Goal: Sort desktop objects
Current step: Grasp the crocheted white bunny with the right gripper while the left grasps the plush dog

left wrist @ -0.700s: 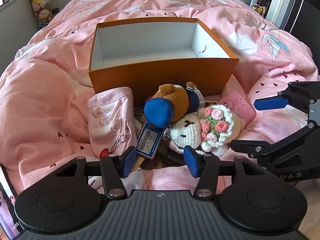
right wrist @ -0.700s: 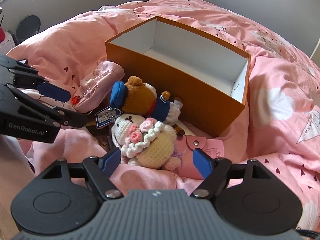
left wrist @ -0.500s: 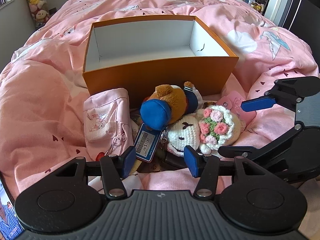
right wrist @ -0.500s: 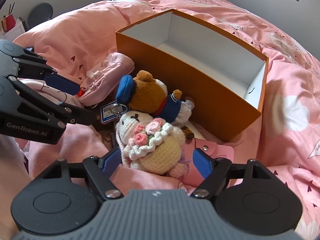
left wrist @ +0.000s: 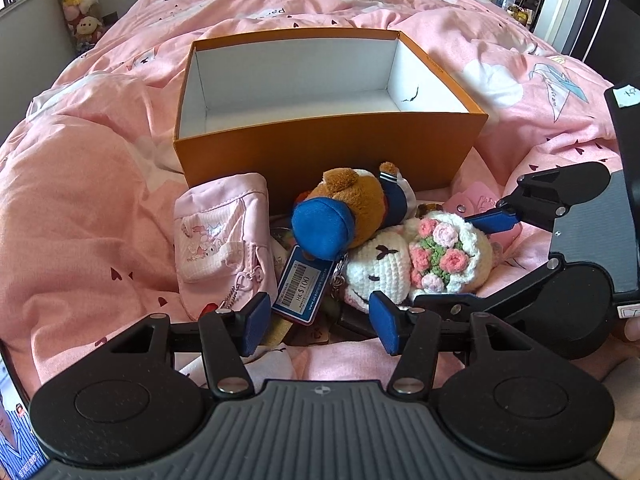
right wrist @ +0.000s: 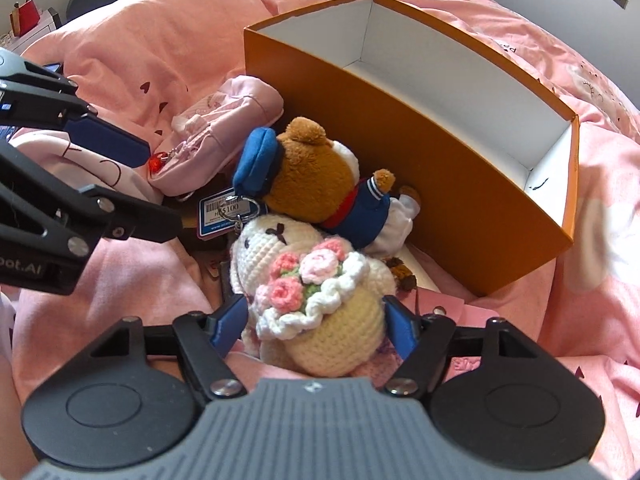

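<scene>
Straddling the crochet bunny [right wrist: 316, 308] with my open right hand-held gripper [right wrist: 316, 324]; I should close low on its body; left hand-held gripper [left wrist: 316, 320] open, empty.

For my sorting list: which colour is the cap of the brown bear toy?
Blue. The cap of the brown bear shows best in the right wrist view.

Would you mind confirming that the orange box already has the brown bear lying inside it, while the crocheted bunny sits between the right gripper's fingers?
Not quite: the orange box is empty. The brown bear lies on the bedding just outside its front wall, as the right wrist view shows. The crocheted bunny does sit between the right gripper's fingers.
</scene>
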Demonstrator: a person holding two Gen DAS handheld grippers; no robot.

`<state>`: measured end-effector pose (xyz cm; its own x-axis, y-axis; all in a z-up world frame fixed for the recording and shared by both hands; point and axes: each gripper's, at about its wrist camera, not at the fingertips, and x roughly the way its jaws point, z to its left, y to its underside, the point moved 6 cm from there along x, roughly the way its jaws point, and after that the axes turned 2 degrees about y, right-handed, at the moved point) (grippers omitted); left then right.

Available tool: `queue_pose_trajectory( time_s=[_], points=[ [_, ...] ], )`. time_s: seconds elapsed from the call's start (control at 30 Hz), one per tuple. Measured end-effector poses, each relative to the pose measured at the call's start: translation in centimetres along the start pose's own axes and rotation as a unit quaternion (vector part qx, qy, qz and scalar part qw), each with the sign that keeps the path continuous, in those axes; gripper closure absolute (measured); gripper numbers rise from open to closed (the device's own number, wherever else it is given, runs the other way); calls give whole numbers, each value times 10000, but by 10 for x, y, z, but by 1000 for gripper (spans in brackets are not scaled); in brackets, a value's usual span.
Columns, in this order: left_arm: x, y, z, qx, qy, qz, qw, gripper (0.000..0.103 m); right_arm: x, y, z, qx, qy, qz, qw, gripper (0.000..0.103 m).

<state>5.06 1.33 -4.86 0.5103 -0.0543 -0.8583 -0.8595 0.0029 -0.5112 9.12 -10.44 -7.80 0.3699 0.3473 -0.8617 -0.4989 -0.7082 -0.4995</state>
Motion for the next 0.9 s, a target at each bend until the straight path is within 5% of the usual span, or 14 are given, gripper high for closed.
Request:
queue_pose_trajectory(
  time_s=[0.43, 0.7, 0.9],
  points=[
    [-9, -10, -1, 278, 328, -98, 9990, 39, -68, 0, -14, 214, 125, -463, 9986, 42],
    [-6, -42, 6, 525, 394, -258, 9975, 39, -95, -11, -60, 868, 612, -881, 9904, 42],
    [22, -72, 20, -60, 922, -56, 9957, 39, -75, -14, -86, 1272, 842, -856, 9846, 42]
  ],
)
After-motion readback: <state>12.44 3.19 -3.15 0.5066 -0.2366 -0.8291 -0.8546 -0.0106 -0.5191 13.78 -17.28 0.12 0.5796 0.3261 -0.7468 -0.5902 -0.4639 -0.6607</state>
